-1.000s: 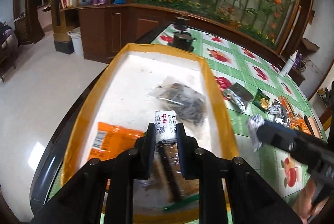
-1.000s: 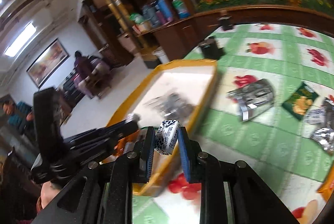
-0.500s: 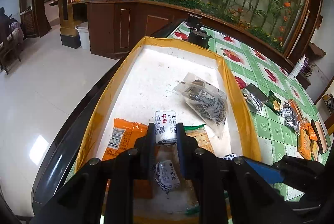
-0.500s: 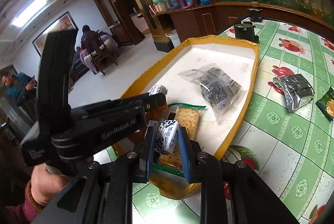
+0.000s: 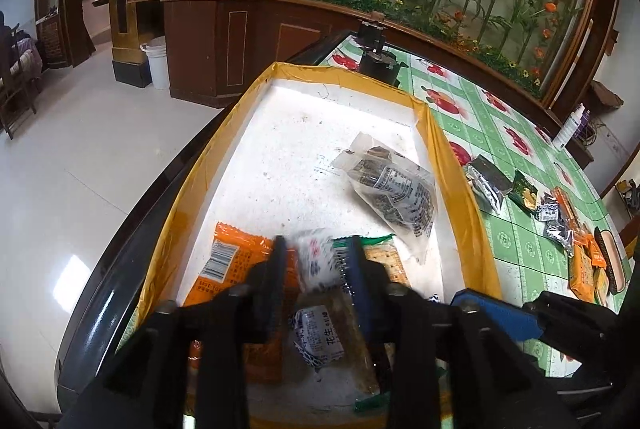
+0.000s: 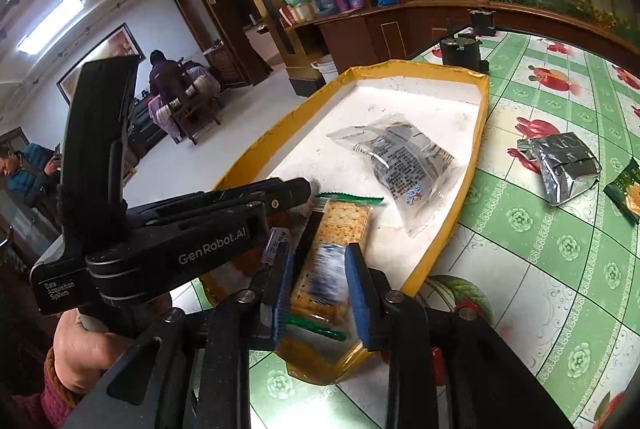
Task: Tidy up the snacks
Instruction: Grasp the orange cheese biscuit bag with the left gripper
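- Left wrist view: left tool (image 5: 318, 271) has just been opening; the small white milk-candy packet (image 5: 318, 261) is blurred between its parted jaws, apparently dropping free over the yellow-rimmed tray (image 5: 452, 165).
- Right tool (image 6: 318, 279) has also just been opening, its black-and-white candy packet (image 6: 328, 275) a blur between its fingers, above the cracker pack (image 6: 344, 225).
- Both releases land inside the tray, beside the orange packet (image 5: 228, 261) and clear seed bag (image 5: 394, 189).
- Judgement: two more snacks sorted; the foil pack (image 6: 564, 165) and others on the table (image 6: 540, 229) remain.
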### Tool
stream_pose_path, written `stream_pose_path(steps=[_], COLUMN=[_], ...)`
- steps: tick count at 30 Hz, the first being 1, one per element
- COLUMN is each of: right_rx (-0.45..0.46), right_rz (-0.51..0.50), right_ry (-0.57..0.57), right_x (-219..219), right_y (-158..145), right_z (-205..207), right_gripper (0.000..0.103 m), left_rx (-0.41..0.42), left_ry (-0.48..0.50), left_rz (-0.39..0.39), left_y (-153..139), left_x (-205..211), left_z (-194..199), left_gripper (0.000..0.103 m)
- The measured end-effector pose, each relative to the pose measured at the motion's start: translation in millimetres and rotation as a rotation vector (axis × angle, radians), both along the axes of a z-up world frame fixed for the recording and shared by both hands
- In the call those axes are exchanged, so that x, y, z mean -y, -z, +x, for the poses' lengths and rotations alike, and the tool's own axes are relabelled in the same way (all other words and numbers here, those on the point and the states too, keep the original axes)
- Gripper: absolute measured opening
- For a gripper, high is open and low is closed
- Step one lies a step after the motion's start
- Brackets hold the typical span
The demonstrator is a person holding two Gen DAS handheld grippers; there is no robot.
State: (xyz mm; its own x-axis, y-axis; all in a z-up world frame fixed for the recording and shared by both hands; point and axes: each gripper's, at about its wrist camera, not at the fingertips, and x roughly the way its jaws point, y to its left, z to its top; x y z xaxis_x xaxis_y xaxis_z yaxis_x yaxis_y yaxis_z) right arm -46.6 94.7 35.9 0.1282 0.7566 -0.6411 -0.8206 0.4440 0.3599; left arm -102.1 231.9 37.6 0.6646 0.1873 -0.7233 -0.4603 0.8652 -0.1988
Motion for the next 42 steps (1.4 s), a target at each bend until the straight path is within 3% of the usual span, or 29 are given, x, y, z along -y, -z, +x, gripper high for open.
stream_pose_path(steps=[2, 10, 25, 33, 38, 42], right_rx=[-0.003, -0.021, -0.122, -0.118, -0.029, -0.022], right_rz=[0.014, 0.083, 0.148, 0.17, 0.172, 0.179], right_ry=[0.003, 0.096, 0.372, 0.59, 0.809, 0.9], right_x=[2.3, 31.3, 144.6, 239.9, 314.8, 354.8], right_y=[-1.9, -14.5, -20.9, -21.5, -27.1, -24.7], right_z=[1.4, 21.6, 74.4, 94.2, 92.0, 84.3], right_gripper=[0.037, 0.037, 0.037, 0.038, 0.046, 0.046], left_rx=[0.009, 0.034, 0.018, -0.009, -0.024, -0.039], left_ry=[-0.007, 0.018, 0.25, 0.448, 0.585, 0.648], left_rz=[0.01, 0.02, 0.057, 0.033, -0.006, -0.007], left_y=[-3.2, -19.2, -34.0, -29.3, -23.7, -17.2], left_x=[0.6, 14.1, 106.9, 184.7, 240.4, 279.0], left_z=[-2.1, -2.4, 39.2, 77.1, 106.2, 129.2], left_gripper=[0.041, 0.041, 0.041, 0.052, 0.074, 0.082])
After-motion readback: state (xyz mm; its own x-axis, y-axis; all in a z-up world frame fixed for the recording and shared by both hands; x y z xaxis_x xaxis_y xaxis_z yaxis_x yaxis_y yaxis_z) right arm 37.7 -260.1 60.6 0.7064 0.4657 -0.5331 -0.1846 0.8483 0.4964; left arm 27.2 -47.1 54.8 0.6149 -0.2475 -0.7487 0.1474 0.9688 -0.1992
